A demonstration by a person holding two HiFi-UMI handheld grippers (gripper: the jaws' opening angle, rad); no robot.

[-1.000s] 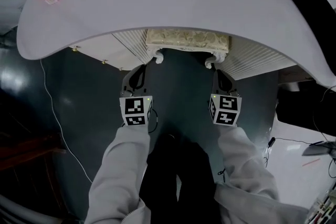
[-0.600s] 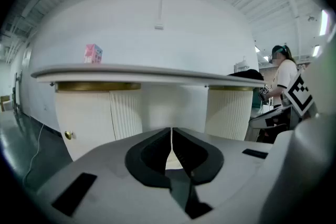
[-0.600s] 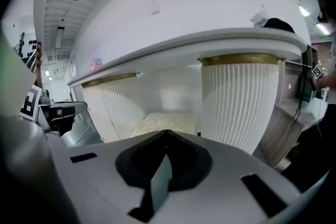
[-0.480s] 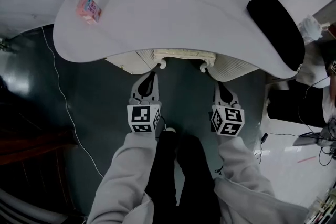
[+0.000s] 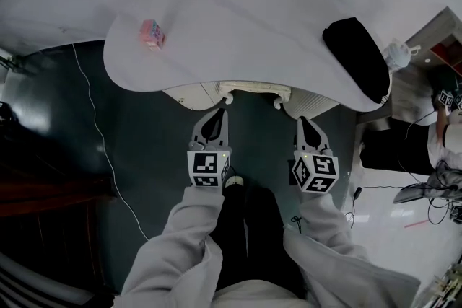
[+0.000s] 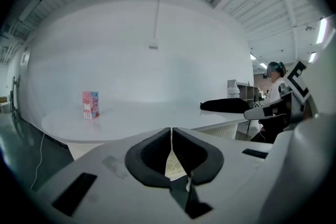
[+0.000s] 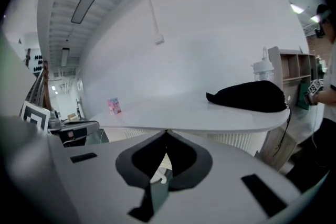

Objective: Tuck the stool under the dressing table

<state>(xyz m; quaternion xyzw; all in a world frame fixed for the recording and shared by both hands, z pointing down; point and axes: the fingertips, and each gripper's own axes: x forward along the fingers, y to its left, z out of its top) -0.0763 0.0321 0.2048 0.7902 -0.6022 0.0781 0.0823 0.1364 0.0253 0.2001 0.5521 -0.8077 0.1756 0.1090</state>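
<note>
**Head view:** A person stands at a white, curved-top dressing table (image 5: 238, 18). A cream-cushioned, white-legged stool (image 5: 254, 89) sits almost wholly tucked beneath its front edge. Only the stool's front rim and 2 scrolled legs show between the ribbed drawer fronts. The left gripper (image 5: 216, 117) and right gripper (image 5: 304, 122) hang just short of the seat, not touching it, 1 to each side. A small pink carton (image 5: 151, 32) and a black fabric bundle (image 5: 357, 58) rest on the top. A thin white cable (image 5: 101, 148) trails over the dark floor at left.

**Left gripper view:** Its jaws are pressed together with nothing between them, aimed across the tabletop, the carton off to the left.

**Right gripper view:** This pair too is closed and empty, with the bundle ahead to the right.

The tuck looks all but finished. If a last nudge is needed, it would go best with both closed tips set level against the seat's front rim. An even push from both should slide the stool straight in between the drawers, centred and without skewing.
</note>
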